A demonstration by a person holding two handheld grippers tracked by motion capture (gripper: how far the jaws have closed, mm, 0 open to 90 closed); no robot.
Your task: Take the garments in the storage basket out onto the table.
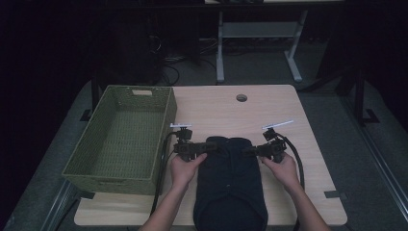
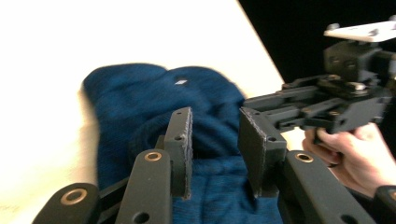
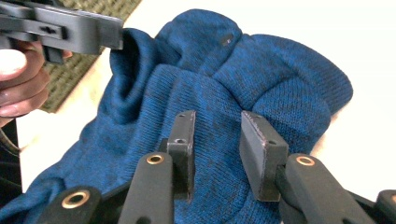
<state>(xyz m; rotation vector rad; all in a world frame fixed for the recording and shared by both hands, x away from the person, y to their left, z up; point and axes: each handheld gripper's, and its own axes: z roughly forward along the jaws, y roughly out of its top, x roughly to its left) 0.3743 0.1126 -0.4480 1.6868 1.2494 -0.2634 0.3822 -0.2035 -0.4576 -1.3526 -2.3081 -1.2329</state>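
Note:
A dark blue knitted garment [image 1: 230,185] lies folded on the wooden table [image 1: 279,108], its far end bunched into soft folds [image 3: 261,70]. My left gripper [image 1: 208,148] sits at the garment's far left edge. Its jaws [image 2: 215,149] stand apart over the knit with nothing pinched between the pads. My right gripper [image 1: 248,150] sits at the far right edge, facing the left one. Its jaws [image 3: 217,149] are also apart above the fabric. A hand holds each gripper. The left gripper's jaw tip [image 3: 112,37] hangs beside a raised fold.
A green woven basket [image 1: 163,127] stands with nothing in it at the table's left, close to my left gripper. A round cable hole [image 1: 241,97] is in the tabletop at the back. Black cables [image 1: 298,161] trail from the grippers. A metal desk frame [image 1: 260,31] stands beyond.

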